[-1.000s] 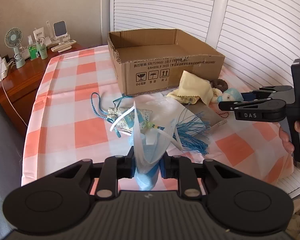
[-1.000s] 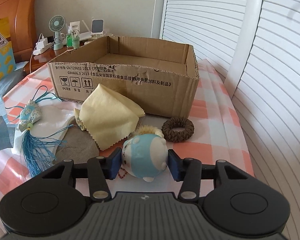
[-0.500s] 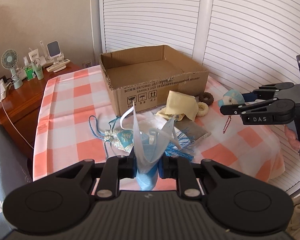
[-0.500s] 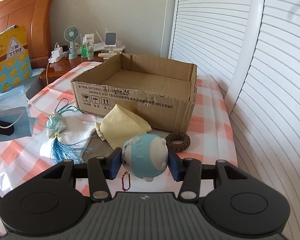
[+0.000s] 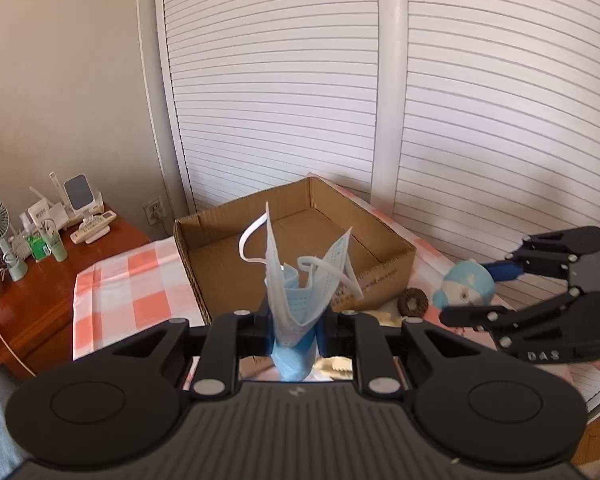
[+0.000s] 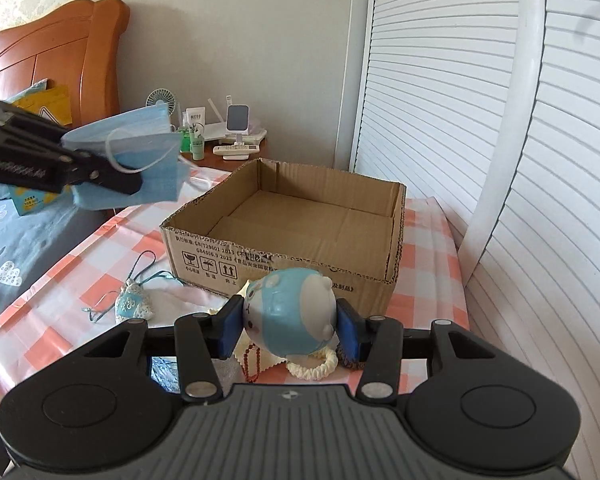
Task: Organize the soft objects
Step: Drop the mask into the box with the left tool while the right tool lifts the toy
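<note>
Left gripper (image 5: 294, 326) pinches the blue face mask (image 5: 300, 288); right gripper (image 6: 288, 330) clamps the plush toy (image 6: 290, 316). Both have risen off the checked tablecloth (image 6: 100, 248) since a second ago, now short of the empty cardboard box (image 6: 300, 216). I judge release comes next.
</note>
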`<state>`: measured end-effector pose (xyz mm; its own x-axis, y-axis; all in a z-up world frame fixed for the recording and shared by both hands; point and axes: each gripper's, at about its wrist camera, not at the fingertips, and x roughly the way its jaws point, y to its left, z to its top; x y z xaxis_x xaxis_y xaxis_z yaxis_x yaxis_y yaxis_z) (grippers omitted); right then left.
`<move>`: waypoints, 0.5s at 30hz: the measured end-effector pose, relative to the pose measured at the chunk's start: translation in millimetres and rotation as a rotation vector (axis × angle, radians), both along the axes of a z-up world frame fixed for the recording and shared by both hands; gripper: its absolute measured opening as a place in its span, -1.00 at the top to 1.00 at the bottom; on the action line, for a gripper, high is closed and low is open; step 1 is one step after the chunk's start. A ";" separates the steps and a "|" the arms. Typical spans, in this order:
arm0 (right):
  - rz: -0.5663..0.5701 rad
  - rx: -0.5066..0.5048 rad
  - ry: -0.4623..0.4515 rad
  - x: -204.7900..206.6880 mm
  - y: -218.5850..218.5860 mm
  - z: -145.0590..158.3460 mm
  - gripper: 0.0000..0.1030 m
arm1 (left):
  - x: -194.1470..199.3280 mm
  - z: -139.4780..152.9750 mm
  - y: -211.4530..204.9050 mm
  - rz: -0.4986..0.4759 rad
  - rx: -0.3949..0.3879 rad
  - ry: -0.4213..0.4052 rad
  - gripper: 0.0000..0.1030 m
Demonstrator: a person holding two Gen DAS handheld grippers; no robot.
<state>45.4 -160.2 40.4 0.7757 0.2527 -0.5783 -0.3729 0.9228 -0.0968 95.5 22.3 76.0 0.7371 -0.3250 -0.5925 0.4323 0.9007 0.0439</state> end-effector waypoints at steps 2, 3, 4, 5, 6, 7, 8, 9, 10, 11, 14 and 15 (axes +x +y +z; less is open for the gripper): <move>-0.005 0.008 -0.001 4.1 -1.2 1.8 -0.04 | 28.2 0.3 -5.1 0.006 0.005 0.007 0.67; -0.007 0.012 0.001 7.3 -2.1 2.3 -0.04 | 40.7 -0.5 -7.4 0.007 0.007 0.013 0.67; -0.011 0.013 0.002 9.8 -2.8 2.4 -0.04 | 55.3 -2.3 -9.7 0.014 0.011 0.019 0.67; -0.017 0.014 0.002 11.8 -3.2 2.5 -0.04 | 66.6 -4.0 -12.2 0.020 0.018 0.021 0.67; -0.020 0.014 0.004 13.8 -3.7 2.2 -0.04 | 80.0 -6.7 -15.0 0.029 0.027 0.022 0.67; -0.023 0.013 0.005 15.6 -4.0 2.5 -0.04 | 92.4 -9.2 -17.4 0.040 0.034 0.023 0.66; -0.027 0.011 0.004 17.0 -4.4 2.7 -0.04 | 104.2 -11.7 -19.3 0.053 0.036 0.022 0.63; -0.030 0.009 0.003 18.2 -4.3 2.9 -0.04 | 114.0 -14.2 -20.4 0.071 0.034 0.012 0.50; -0.033 0.008 0.003 19.3 -5.0 3.3 -0.04 | 122.2 -17.2 -21.2 0.085 0.031 0.005 0.10; -0.038 0.007 0.003 21.1 -5.6 3.6 -0.04 | 129.7 -20.6 -21.7 0.098 0.031 0.008 -0.20; -0.047 0.006 0.004 24.0 -6.3 4.1 -0.04 | 137.5 -28.3 -22.3 0.140 0.055 -0.018 -0.83; -0.049 0.006 0.002 24.1 -6.3 4.3 -0.04 | 135.6 -29.2 -22.9 0.141 0.068 -0.022 -0.84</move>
